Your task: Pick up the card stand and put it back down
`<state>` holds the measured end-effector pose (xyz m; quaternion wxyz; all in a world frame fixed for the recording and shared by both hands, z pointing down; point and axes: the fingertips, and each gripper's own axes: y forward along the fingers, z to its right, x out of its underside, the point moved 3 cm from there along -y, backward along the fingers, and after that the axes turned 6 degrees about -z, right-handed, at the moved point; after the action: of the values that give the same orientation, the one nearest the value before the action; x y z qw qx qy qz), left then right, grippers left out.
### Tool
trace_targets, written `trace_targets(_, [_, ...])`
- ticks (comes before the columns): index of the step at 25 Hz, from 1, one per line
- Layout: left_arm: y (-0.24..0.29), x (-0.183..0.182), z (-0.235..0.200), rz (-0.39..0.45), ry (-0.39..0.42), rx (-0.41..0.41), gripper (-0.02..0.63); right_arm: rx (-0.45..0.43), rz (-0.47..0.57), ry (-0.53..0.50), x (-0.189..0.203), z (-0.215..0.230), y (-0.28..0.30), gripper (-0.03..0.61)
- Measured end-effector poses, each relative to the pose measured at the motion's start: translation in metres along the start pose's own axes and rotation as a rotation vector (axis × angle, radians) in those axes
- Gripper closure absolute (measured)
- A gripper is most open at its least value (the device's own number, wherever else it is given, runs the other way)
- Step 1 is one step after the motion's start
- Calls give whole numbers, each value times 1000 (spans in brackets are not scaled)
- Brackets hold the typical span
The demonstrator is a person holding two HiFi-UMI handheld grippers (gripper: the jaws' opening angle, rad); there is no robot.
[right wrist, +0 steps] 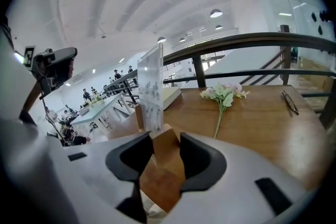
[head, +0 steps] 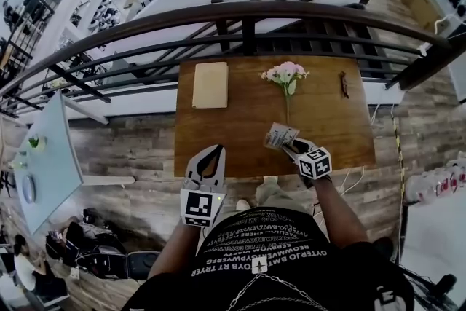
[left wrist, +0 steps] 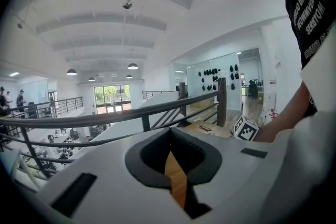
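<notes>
Warm brown wood-grain surface [head: 240, 149]. A cream book [head: 210, 84]. Pale pink and white flowers [head: 285, 73] on a green stem. A small dark brown object [head: 344, 84]. The card stand [right wrist: 152, 102] has a light tan wooden base and a clear card printed with small grey figures. The left tongs [head: 218, 150] and right tongs [head: 290, 146] are white with black pads, and each bears black-and-white square marker patterns. The railing [head: 247, 11] is dark brown. The floor [head: 131, 149] is streaked grey-brown planking. The person's shirt [head: 262, 244] is black with white lettering.
</notes>
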<state>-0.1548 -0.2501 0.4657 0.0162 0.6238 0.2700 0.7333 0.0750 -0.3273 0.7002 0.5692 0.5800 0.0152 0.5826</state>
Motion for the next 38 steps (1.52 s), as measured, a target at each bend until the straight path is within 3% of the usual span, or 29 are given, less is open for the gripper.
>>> trace_targets(11, [-12,-7,14,39,-3,49,594,11,71,-12,-39,-29,-53,410])
trace_targets(38, [-23,-18,44,69,20,110,594,36,253,-195,-158,-88,-180,410])
